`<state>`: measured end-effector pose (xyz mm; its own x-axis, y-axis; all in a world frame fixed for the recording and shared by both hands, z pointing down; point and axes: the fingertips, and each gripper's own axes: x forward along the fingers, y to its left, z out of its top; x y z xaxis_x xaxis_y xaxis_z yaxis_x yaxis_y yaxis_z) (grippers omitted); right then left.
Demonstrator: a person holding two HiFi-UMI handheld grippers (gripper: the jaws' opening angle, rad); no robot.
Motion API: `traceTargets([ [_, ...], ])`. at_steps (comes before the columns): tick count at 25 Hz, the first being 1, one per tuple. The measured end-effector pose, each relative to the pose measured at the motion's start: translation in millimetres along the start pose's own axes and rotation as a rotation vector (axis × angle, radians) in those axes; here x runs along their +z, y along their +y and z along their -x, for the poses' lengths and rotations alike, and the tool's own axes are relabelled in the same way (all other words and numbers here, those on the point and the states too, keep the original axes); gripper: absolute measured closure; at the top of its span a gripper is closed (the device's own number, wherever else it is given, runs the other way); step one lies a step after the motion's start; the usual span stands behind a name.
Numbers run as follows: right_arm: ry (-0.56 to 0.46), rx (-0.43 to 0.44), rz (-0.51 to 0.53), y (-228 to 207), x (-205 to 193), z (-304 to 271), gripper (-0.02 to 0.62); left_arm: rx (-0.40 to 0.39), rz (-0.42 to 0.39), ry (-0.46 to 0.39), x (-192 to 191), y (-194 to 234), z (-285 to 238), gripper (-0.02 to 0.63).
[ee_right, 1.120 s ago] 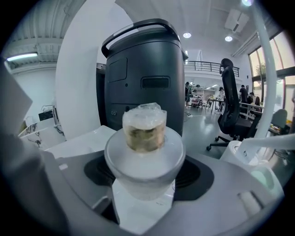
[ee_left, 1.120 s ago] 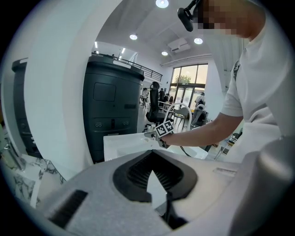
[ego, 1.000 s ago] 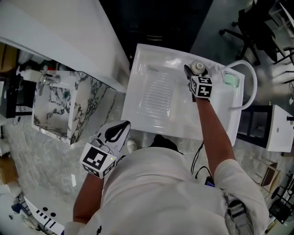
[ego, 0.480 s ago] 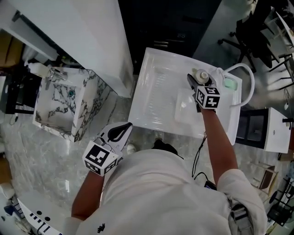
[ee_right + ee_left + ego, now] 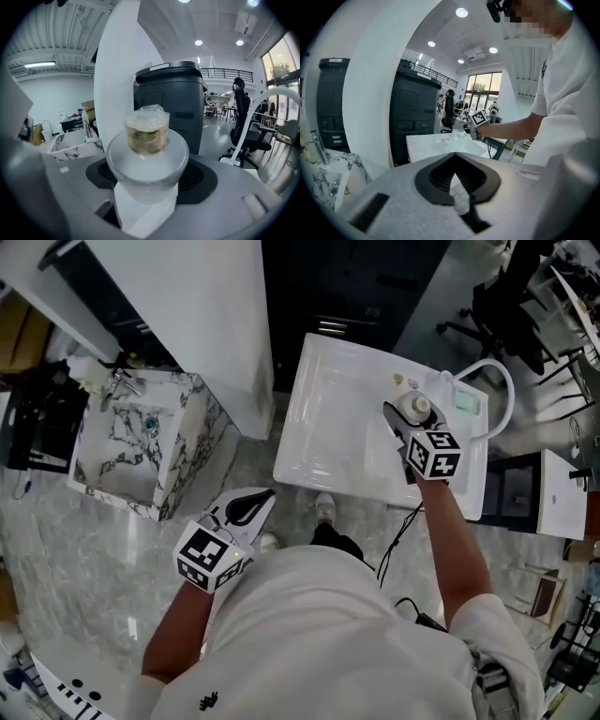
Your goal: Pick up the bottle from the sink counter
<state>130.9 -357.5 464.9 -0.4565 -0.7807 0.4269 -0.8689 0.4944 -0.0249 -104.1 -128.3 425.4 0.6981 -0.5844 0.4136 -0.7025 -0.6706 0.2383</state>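
Observation:
The bottle (image 5: 415, 410) is white with a wide shoulder and a short cap wrapped in clear film. My right gripper (image 5: 405, 421) is shut on its body and holds it upright above the right part of the white sink counter (image 5: 328, 442). In the right gripper view the bottle (image 5: 147, 157) fills the middle, gripped between the jaws of the right gripper (image 5: 148, 186). My left gripper (image 5: 251, 506) hangs lower left, beside the person's body and off the counter. Its jaws are together with nothing between them, as the left gripper view also shows (image 5: 456, 161).
A green pad (image 5: 467, 403) and a white hose loop (image 5: 503, 390) sit at the counter's far right. A marble-patterned basin with a tap (image 5: 141, 442) stands at the left, beside a broad white column (image 5: 202, 315). Office chairs (image 5: 511, 306) stand beyond.
My right gripper has risen with the bottle off the counter and come nearer the person. The left gripper has shifted a little rightward, jaws unchanged.

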Motion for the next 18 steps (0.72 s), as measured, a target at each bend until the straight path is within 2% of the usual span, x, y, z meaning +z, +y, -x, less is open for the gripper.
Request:
traceTargets([
  [10, -0.017, 0.030, -0.001, 60, 11, 66, 0.247, -0.085, -0.019, -0.001, -20, -22, 22, 0.600],
  [18, -0.031, 0.041, -0.003, 86, 9, 99, 0.247, -0.122, -0.018, 0.001, -34, -34, 30, 0.600],
])
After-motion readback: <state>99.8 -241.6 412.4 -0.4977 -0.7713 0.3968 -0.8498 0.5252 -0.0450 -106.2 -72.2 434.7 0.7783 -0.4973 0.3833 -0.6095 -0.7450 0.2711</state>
